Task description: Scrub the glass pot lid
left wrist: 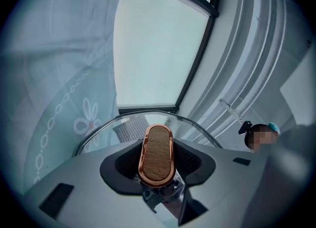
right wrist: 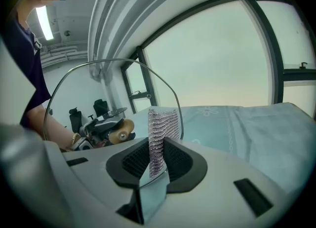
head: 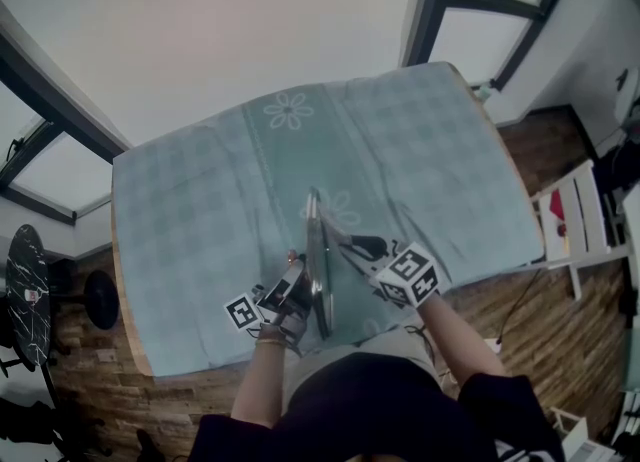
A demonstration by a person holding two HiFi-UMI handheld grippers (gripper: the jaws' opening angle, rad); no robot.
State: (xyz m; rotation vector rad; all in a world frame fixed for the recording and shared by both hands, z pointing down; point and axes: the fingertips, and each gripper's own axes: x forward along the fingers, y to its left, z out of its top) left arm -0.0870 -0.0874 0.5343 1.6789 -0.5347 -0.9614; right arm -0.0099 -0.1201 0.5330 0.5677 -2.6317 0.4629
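Note:
The glass pot lid (head: 317,250) stands on edge above the tablecloth, between the two grippers. My left gripper (head: 292,293) is shut on the lid's wood-and-copper handle (left wrist: 158,154), and the glass disc (left wrist: 148,118) rises just beyond the jaws. From the other side, my right gripper (head: 352,248) is shut on a silver mesh scrub cloth (right wrist: 162,132), whose top lies against the glass (right wrist: 106,91). Through the lid, the right gripper view shows the left gripper (right wrist: 98,127) and the handle's end (right wrist: 121,133). The mesh cloth (left wrist: 129,132) shows through the glass in the left gripper view.
A table under a teal checked cloth with flower prints (head: 200,200) fills the middle. A white chair (head: 580,220) stands to the right on the wooden floor, and a black stool (head: 25,285) stands to the left. Windows with dark frames (head: 450,0) run behind the table.

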